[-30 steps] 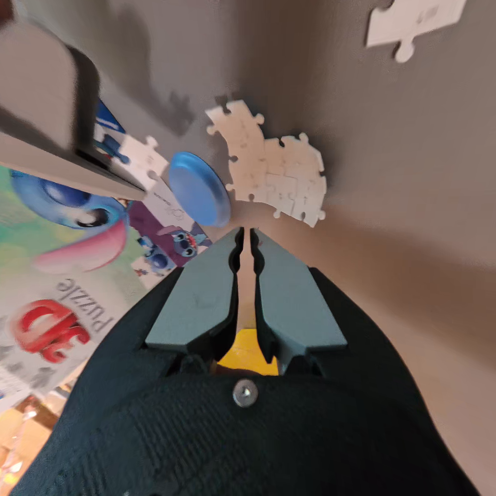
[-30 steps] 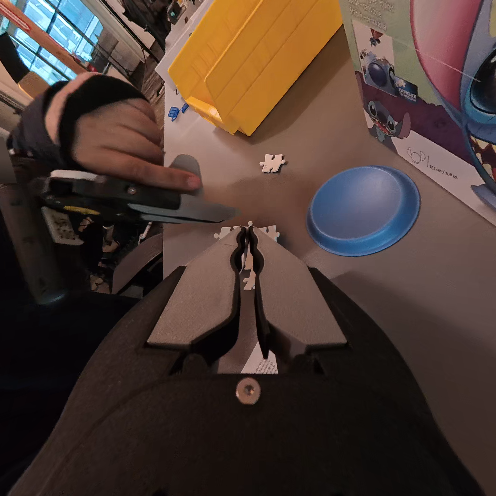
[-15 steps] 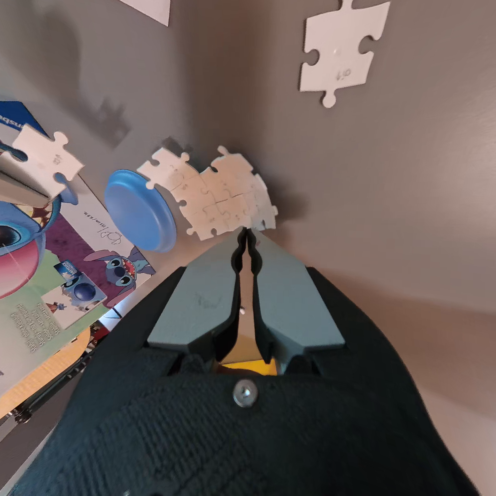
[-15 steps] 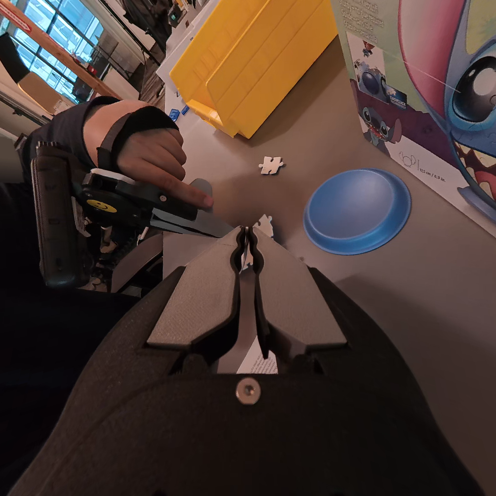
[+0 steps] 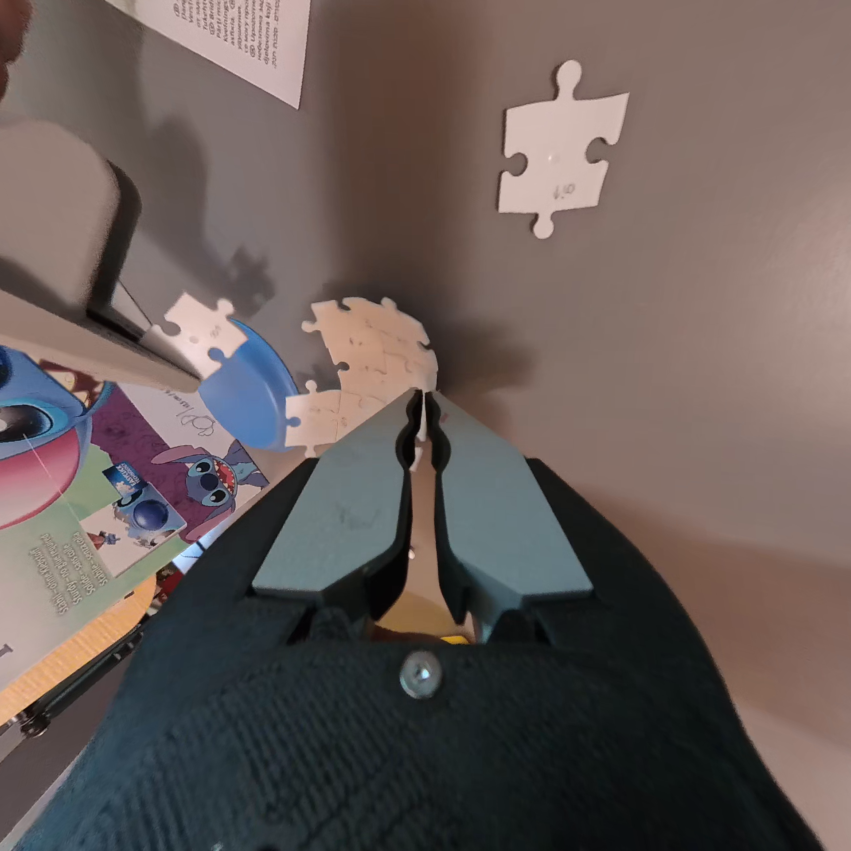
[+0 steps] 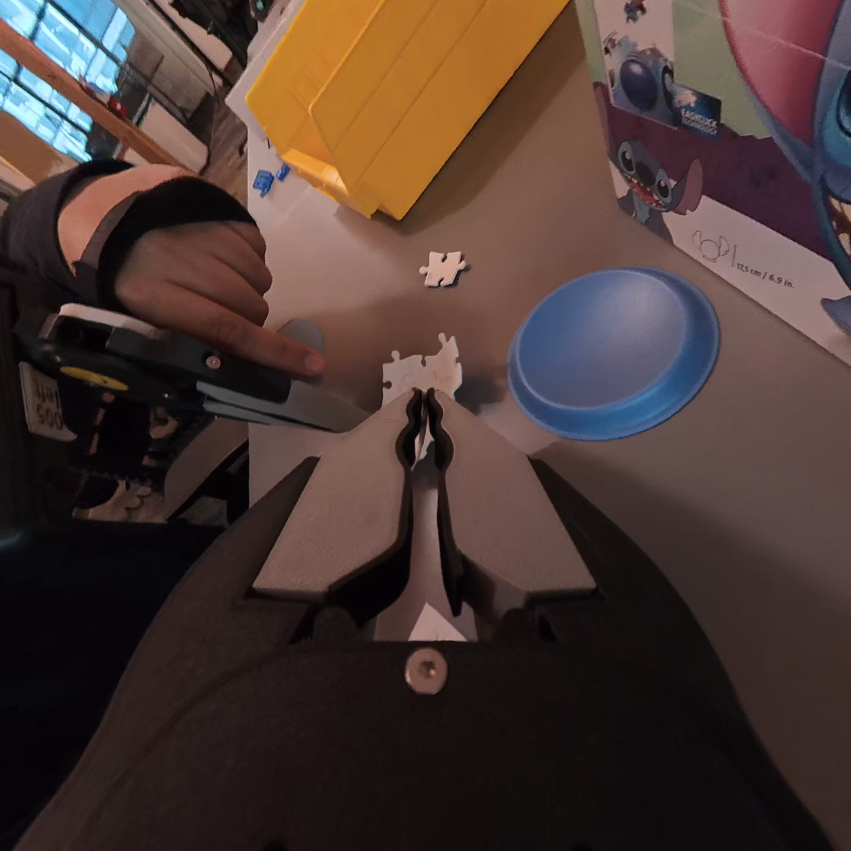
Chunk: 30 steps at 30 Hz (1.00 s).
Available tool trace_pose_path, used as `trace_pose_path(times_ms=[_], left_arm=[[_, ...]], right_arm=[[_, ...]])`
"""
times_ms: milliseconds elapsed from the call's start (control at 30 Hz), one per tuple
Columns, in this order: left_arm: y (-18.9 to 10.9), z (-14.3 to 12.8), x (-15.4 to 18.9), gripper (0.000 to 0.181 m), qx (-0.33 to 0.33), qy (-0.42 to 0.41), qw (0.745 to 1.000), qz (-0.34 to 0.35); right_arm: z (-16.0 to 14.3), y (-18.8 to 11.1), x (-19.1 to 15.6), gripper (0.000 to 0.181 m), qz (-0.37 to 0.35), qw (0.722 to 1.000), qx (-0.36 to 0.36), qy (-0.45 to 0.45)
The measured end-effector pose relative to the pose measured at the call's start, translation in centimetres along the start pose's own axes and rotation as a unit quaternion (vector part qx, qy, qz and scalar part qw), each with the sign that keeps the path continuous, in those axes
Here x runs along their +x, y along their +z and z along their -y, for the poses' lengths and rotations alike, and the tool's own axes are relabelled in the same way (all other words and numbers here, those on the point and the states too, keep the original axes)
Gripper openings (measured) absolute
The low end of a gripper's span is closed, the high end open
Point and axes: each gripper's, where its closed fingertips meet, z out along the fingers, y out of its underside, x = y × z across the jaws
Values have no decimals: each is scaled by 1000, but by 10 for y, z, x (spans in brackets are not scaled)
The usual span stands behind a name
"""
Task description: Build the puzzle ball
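Observation:
My left gripper is shut on the rim of a curved cluster of joined white puzzle pieces and holds it above the grey table. My right gripper is shut on a single white puzzle piece, seen edge-on between its fingers. In the left wrist view that piece sticks out of the right gripper's fingers, left of the cluster and apart from it. In the right wrist view the cluster shows just beyond my fingertips, with the left gripper and a person's hand at the left.
A blue round dish lies on the table right of the grippers; it also shows in the left wrist view. One loose white piece lies farther off. The puzzle box, a yellow bin and a printed sheet border the area.
The left gripper has turned and tilted with the cluster. The right gripper's single piece has come nearer the cluster. In the right wrist view the cluster now shows more beyond my fingertips.

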Motion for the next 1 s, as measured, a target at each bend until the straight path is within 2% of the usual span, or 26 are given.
trace_pose_path(times_ms=[333, 667, 1000], left_arm=[[-1, 5, 0, 1, 17, -9, 1000, 13], [-5, 7, -7, 4, 41, -31, 998, 37], [-17, -6, -21, 7, 74, -95, 990, 76]], right_arm=[[6, 22, 4, 0, 13, 998, 58, 31], [2, 31, 6, 0, 21, 998, 55, 37], [1, 27, 2, 0, 26, 999, 30, 7]])
